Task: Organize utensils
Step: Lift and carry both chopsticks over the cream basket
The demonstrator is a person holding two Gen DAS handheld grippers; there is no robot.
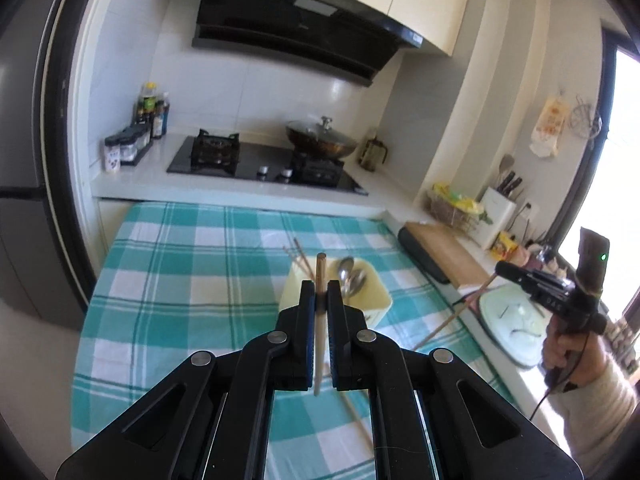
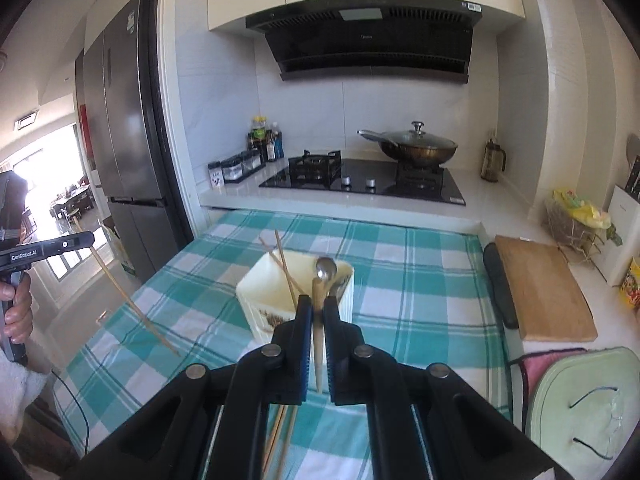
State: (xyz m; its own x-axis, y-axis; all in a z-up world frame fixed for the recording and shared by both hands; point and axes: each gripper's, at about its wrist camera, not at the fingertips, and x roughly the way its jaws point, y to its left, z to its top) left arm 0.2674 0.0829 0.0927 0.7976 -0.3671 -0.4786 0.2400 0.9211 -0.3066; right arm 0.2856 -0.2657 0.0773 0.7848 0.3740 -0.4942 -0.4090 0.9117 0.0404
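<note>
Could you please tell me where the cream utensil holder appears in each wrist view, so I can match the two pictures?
Left wrist view: the cream utensil holder sits just right of centre, partly behind the fingers.
Right wrist view: it sits just left of centre.
Shared landmark: the lidded wok on the stove.

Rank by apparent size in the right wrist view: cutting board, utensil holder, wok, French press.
1. Cutting board.
2. Utensil holder, though nearness to the camera inflates it.
3. Wok, farther back, so likely understated.
4. French press, clearly smallest.
</note>
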